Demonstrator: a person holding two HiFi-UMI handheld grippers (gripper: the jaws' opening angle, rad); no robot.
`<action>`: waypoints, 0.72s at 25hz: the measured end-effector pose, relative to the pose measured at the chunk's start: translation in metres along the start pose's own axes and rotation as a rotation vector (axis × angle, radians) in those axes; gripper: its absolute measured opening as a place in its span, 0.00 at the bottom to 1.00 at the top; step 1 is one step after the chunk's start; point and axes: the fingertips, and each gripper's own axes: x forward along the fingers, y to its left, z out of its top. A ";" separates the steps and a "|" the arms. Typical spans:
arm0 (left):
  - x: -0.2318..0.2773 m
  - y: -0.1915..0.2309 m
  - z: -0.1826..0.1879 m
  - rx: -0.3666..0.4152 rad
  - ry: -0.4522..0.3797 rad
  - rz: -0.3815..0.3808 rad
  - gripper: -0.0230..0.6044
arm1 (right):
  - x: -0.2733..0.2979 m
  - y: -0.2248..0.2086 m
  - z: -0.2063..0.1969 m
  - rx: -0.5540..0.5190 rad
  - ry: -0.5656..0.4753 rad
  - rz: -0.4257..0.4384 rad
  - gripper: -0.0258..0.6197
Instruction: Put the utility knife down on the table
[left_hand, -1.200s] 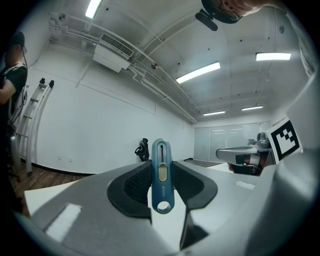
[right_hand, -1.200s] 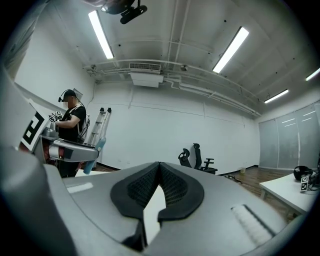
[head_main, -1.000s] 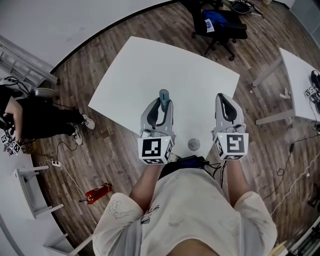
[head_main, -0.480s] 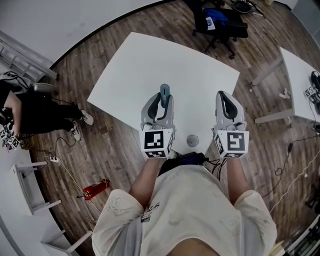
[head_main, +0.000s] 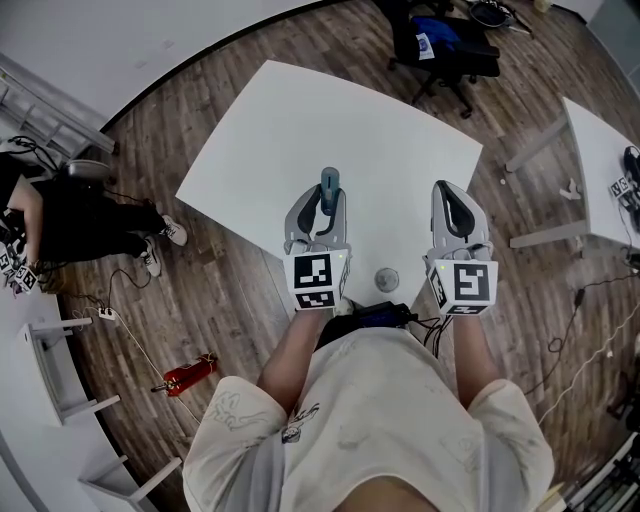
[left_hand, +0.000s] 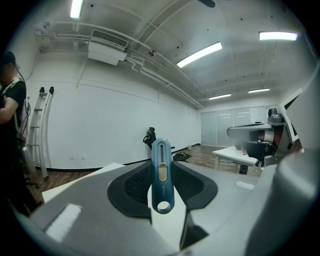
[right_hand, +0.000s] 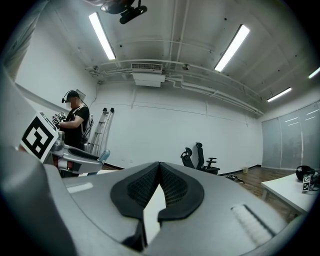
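— Two tongs, one knife: which has it?

— The left gripper (head_main: 322, 205), lower centre of the head view. Its jaws are clamped on the blue utility knife (left_hand: 162, 175), which sits between the pads with its slider face toward the camera. The holed end is nearest, and the far end pokes past the tips.

— And the other?

— The right gripper (right_hand: 159, 170) is pressed together on nothing, at lower right. I'd say it's parked out of the way.

— Why that hold?

— The knife is gripped mid-body, roughly level, over the near part of the white table (head_main: 300, 130). It probably only needs lowering and releasing. As far as I can tell it isn't resting on the top yet.

— Any writing?

— Faint print runs along the handle, too small to read. The marker cubes (head_main: 318, 280) carry black-and-white squares, no words.
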 end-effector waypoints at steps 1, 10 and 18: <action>0.001 0.000 -0.005 0.000 0.005 0.002 0.27 | 0.000 0.001 -0.003 -0.001 0.000 0.001 0.05; 0.008 0.003 -0.032 0.012 0.070 0.016 0.27 | 0.001 0.002 -0.004 -0.005 0.003 0.003 0.05; 0.015 0.005 -0.055 0.004 0.119 0.024 0.27 | 0.004 0.003 -0.004 -0.005 0.004 0.010 0.05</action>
